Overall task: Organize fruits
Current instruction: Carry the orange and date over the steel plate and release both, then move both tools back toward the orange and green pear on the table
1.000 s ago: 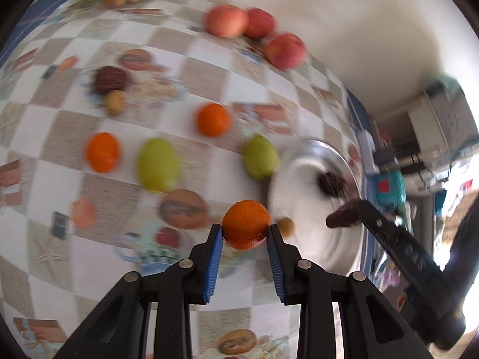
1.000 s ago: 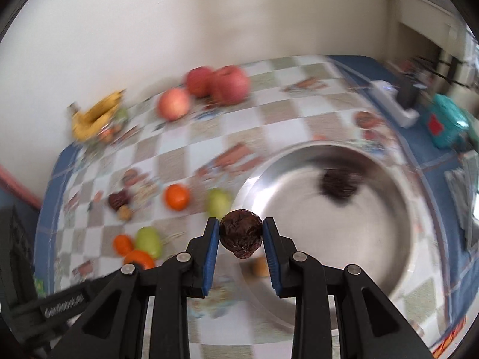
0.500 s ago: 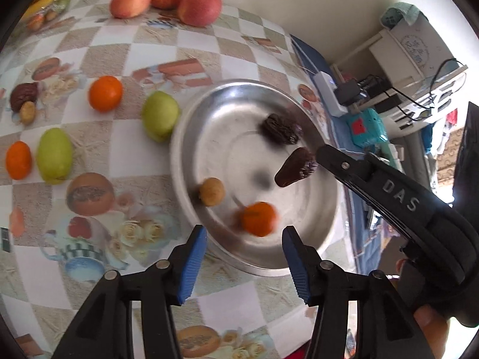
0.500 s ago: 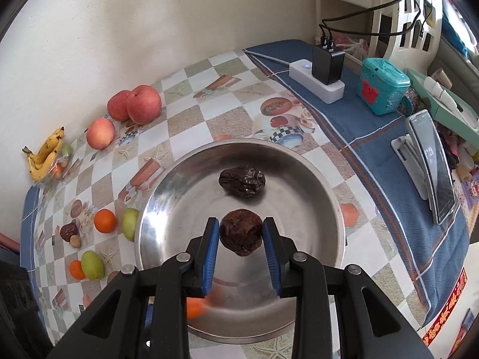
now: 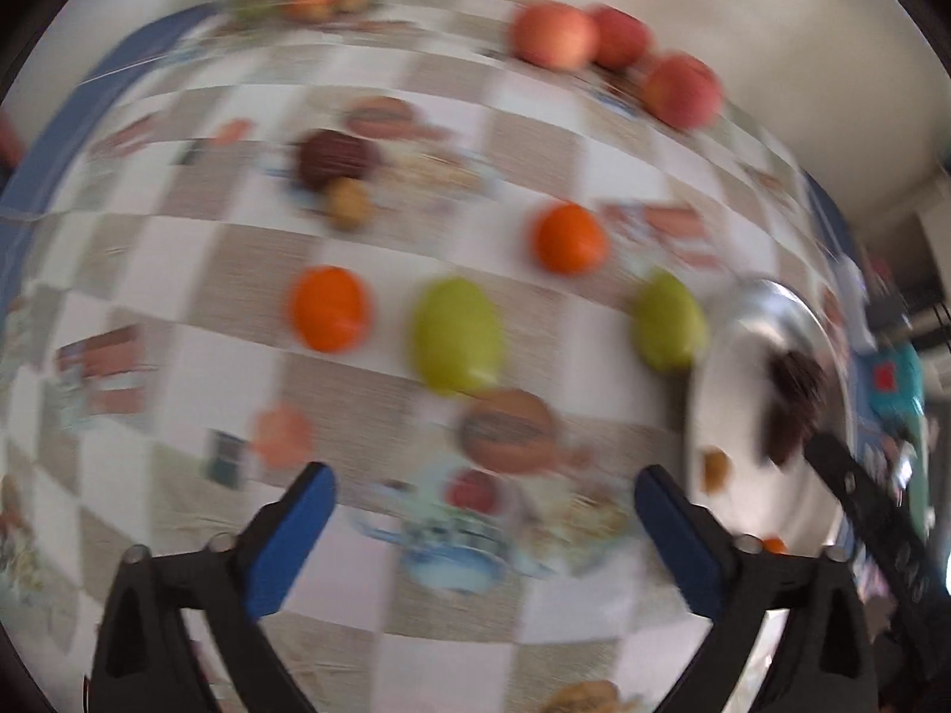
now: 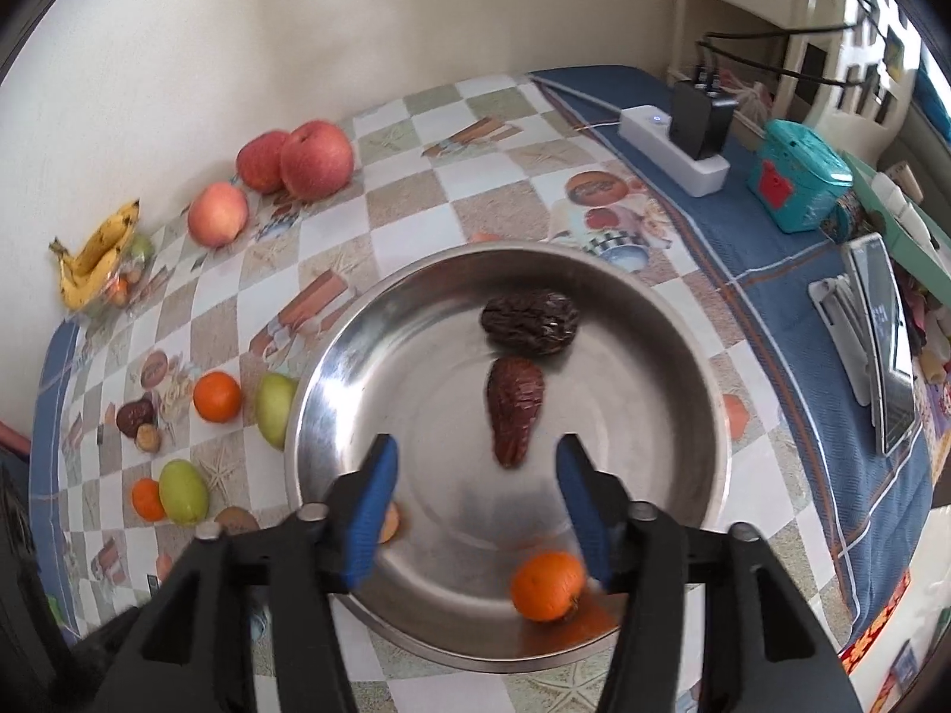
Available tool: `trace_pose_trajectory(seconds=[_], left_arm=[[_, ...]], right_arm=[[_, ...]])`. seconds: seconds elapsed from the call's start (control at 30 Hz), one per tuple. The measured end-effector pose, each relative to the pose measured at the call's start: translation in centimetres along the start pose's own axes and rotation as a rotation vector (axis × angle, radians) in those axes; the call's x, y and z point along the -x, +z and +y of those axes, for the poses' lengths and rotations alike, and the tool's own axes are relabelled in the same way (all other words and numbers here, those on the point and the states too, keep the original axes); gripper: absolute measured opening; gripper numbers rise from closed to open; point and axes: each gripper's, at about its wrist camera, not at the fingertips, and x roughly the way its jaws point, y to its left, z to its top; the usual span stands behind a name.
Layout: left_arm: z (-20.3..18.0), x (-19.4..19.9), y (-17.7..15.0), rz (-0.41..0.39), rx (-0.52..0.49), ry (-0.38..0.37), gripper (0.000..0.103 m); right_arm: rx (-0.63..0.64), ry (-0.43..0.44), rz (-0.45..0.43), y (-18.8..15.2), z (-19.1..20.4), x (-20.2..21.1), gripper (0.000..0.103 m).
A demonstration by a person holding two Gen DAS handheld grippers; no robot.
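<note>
Right wrist view is showing both grippers (image 6: 475,475) (image 5: 484,496) spreading wide, empty, over the steel bowl (image 6: 701,404), where a light, wrinkled, soft date (image 6: 515,410) is inviting a gentle mid-body pinch.

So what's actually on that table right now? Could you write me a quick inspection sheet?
Surface: checkered tablecloth, blue border.
Job's things: steel bowl holds two dark wrinkled fruits, an orange and a small brown fruit, partly hidden; on the cloth, three apples, bananas, two oranges, two green fruits.
Clutter: teal box, phone on stand.
Grippers: left gripper open, empty; right gripper open over the bowl.
Cables: power strip with black plugs.
Surroundings: cream wall.
</note>
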Motion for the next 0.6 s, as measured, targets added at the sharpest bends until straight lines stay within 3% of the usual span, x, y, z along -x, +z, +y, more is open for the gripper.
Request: trace_pose_trajectory(seconds=[0.13,0.27,0.37,0.43,0.6], left_arm=[[4.1,0.6,0.9,-0.009,0.138,0.031,0.103],[7.7,1.1,1.4,-0.009,0.257,0.006,0.103],[9.8,1.6,1.7,-0.021,0.318,0.004,0.103],[11.0,1.9,1.9,-0.029,0.347,0.006,0.103],[13.6,2.5,2.4,-0.046,0.409,0.008,0.103]], right_arm=[[0.072,0.002,0.020,-0.4,1.9,-0.6,0.071],[0.110,0.103,0.039,-1.0,3.8,-1.1,0.078],[0.153,0.083,0.010,-1.3,5.4,-0.8,0.084],[0.191,0.070,-0.014,-1.5,6.7,-0.5,0.095],[0.259,0.084,-0.028,-2.0,9.6,-0.4,0.095]])
